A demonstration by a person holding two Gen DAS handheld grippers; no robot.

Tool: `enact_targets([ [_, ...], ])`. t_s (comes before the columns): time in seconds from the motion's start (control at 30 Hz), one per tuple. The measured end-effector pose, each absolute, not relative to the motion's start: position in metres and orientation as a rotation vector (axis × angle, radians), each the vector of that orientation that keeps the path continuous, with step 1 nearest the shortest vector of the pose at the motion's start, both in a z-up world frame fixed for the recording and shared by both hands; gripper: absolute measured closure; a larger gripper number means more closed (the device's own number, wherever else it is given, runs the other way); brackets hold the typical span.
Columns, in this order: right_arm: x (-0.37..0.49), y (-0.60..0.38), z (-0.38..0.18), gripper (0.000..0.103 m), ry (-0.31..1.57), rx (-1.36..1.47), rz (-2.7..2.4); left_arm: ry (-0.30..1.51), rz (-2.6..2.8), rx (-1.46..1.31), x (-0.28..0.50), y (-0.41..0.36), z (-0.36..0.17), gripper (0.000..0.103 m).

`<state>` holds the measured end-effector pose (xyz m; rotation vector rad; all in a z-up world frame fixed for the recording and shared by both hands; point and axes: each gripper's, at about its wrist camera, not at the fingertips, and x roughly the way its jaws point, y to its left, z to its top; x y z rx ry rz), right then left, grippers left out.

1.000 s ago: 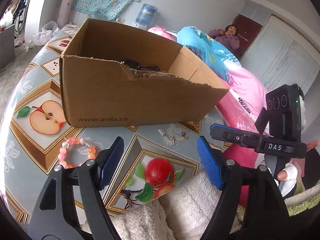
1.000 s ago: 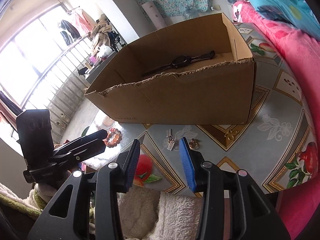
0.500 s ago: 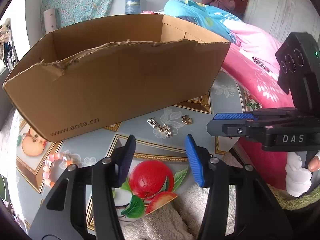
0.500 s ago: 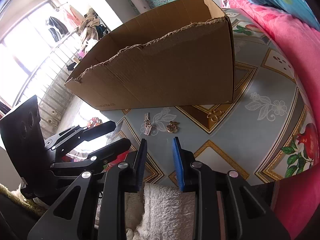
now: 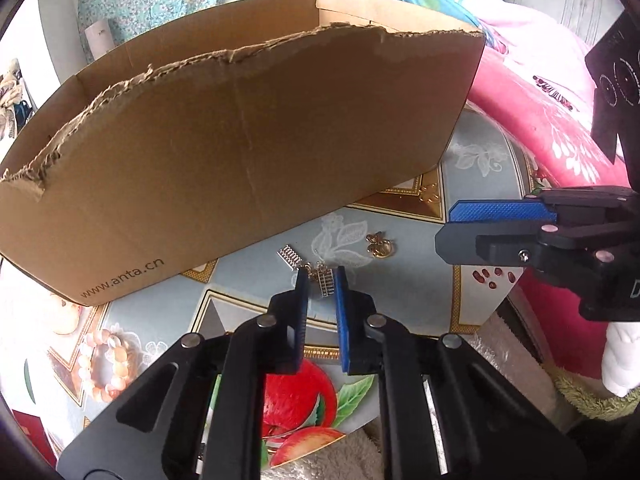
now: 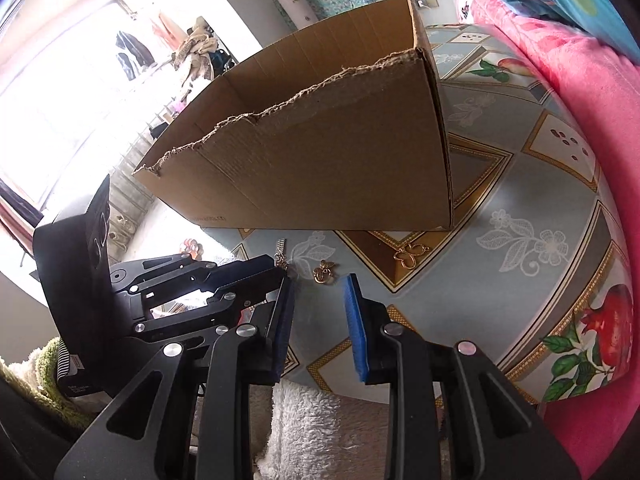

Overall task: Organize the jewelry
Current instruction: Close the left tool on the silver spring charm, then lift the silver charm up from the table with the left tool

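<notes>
A silver chain piece (image 5: 316, 270) lies on the fruit-patterned tablecloth (image 5: 400, 292) in front of the cardboard box (image 5: 240, 152). My left gripper (image 5: 321, 276) is low over it, jaws narrowly apart around its near end. A small gold charm (image 5: 379, 245) lies just right of it. In the right wrist view my right gripper (image 6: 319, 288) is open just short of the gold charm (image 6: 323, 273), with the left gripper's fingers (image 6: 256, 272) beside it on the left. The box (image 6: 320, 160) stands beyond.
A pink bead bracelet (image 5: 106, 364) lies at the left. A gold butterfly charm (image 6: 410, 255) lies near the box's right corner. A pink blanket (image 6: 580, 92) edges the table at right. A white fluffy cloth (image 6: 316, 432) lies under the grippers.
Both grippers have moved forward and down toward the jewelry. My left gripper's jaws have narrowed around the silver chain. My right gripper's jaws have opened wider.
</notes>
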<state>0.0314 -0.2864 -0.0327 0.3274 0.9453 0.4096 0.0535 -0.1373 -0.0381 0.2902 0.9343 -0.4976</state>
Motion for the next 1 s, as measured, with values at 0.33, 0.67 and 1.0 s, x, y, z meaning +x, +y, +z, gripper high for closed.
enact_targets([
  [0.33, 0.037, -0.278, -0.017, 0.077, 0.936, 0.285, 0.455, 0.958, -0.467, 0.225, 0.045, -0.121, -0.032, 0.099],
  [0.67, 0.038, -0.233, -0.013, 0.077, 0.946, 0.211, 0.48, 0.936, -0.418, 0.135, 0.034, -0.056, -0.026, 0.099],
  [1.0, 0.06, -0.185, -0.024, 0.077, 0.948, 0.044, 0.354, 0.932, -0.474, 0.054, 0.043, -0.028, -0.035, 0.099],
])
